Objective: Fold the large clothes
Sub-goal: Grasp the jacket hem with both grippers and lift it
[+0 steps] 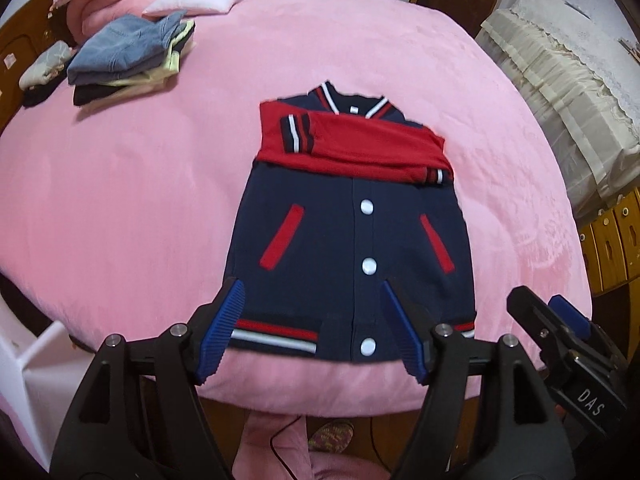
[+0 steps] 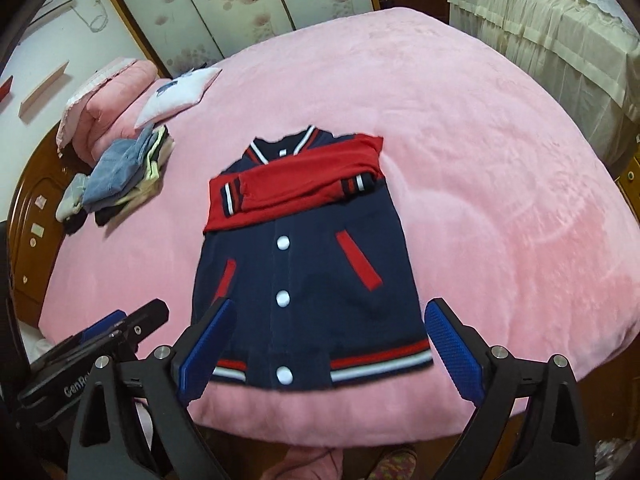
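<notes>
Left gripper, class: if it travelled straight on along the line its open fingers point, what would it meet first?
Most likely the navy varsity jacket with red sleeves, near its striped hem, lying flat on the pink plush bedspread. The left gripper holds nothing between its fingers; depth is hard to judge through the fisheye.

jacket [image 1: 352,240]: navy, red sleeves, white snaps | bedspread [image 1: 140,200]: pink | pads [image 2: 208,352]: blue

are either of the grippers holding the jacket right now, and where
Nothing is held. The left gripper and right gripper are both open above the jacket, near its striped hem, with no cloth between the pads.
</notes>
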The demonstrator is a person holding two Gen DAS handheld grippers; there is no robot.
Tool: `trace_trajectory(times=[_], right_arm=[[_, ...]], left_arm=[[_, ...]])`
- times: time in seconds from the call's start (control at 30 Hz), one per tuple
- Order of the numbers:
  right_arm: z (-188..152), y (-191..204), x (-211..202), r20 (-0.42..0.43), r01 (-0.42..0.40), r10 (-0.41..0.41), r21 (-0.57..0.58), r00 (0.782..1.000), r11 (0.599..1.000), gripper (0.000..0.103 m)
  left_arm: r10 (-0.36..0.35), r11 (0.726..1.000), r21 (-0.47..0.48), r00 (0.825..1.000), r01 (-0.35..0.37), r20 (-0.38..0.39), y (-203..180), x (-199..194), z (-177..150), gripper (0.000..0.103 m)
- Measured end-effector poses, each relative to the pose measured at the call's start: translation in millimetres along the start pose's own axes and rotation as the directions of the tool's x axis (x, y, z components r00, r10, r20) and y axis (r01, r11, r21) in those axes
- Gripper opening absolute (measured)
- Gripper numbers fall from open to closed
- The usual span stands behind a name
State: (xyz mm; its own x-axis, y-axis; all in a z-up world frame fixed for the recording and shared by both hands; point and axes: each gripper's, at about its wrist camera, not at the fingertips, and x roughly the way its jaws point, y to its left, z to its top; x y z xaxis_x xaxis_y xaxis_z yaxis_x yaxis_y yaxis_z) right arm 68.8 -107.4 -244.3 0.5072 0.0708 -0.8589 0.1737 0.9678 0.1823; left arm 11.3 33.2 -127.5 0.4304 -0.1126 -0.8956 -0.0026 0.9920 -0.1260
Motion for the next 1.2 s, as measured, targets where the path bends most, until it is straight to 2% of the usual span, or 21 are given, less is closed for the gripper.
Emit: trace_trajectory(times=[0.17, 0.23, 0.37, 0.47, 0.57, 0.63, 0.67, 0.73, 0.83, 0.97, 1.1, 1.13, 1.2], right_arm=[[-21, -24, 2, -0.044, -0.022, 0.023, 0.013, 0.999, 1.0, 0.097], [-31, -39, 8, -0.06, -0.048, 0.05, 0.035, 0.997, 0.998, 0.097], [-46, -67, 23, -0.067, -0.11, 0.117, 0.092, 0.991, 0.99, 0.097], [-56, -90, 37, -0.071, -0.145, 0.158, 0.164, 0.985, 0.976, 0.097], [-62, -110, 54, -0.088, -0.172, 0.197, 0.237, 0.976, 0.956, 0.094], [-68, -123, 67, -0.079, -0.197, 0.229, 0.293, 0.97, 0.936, 0.083], [-70, -128, 73, -0.082, -0.202, 0.239, 0.323, 0.967, 0.925, 0.08], [-74, -135, 88, -0.103, -0.208, 0.261, 0.362, 0.96, 0.909, 0.072], [-76, -135, 102, -0.138, -0.18, 0.241, 0.35, 0.961, 0.919, 0.071], [-77, -131, 118, -0.187, -0.152, 0.219, 0.316, 0.958, 0.936, 0.066], [-75, -128, 127, -0.21, -0.145, 0.216, 0.31, 0.954, 0.94, 0.046], [-74, -131, 129, -0.208, -0.166, 0.244, 0.332, 0.947, 0.929, 0.037], [-75, -133, 132, -0.195, -0.209, 0.301, 0.385, 0.933, 0.899, 0.029]], left_arm=[[-0.056, 0.994, -0.099, 0.998, 0.052, -0.034, 27, 15, -17, 0.068], [-0.11, 0.982, -0.162, 0.993, 0.101, -0.049, 46, 26, -26, 0.068], [-0.156, 0.969, -0.204, 0.985, 0.138, -0.075, 73, 51, -40, 0.068], [-0.189, 0.961, -0.223, 0.976, 0.162, -0.107, 95, 70, -50, 0.068], [-0.265, 0.935, -0.277, 0.957, 0.224, -0.119, 118, 87, -57, 0.068], [-0.328, 0.911, -0.314, 0.932, 0.268, -0.155, 133, 105, -62, 0.068], [-0.353, 0.9, -0.33, 0.921, 0.285, -0.167, 139, 113, -63, 0.068], [-0.366, 0.891, -0.349, 0.914, 0.291, -0.173, 148, 128, -64, 0.068], [-0.397, 0.881, -0.351, 0.9, 0.318, -0.182, 152, 146, -63, 0.068], [-0.402, 0.869, -0.383, 0.898, 0.314, -0.176, 150, 167, -63, 0.068], [-0.396, 0.869, -0.379, 0.906, 0.318, -0.147, 141, 169, -65, 0.067], [-0.4, 0.869, -0.373, 0.905, 0.324, -0.144, 137, 168, -65, 0.063], [-0.407, 0.873, -0.35, 0.902, 0.339, -0.144, 129, 167, -64, 0.039]])
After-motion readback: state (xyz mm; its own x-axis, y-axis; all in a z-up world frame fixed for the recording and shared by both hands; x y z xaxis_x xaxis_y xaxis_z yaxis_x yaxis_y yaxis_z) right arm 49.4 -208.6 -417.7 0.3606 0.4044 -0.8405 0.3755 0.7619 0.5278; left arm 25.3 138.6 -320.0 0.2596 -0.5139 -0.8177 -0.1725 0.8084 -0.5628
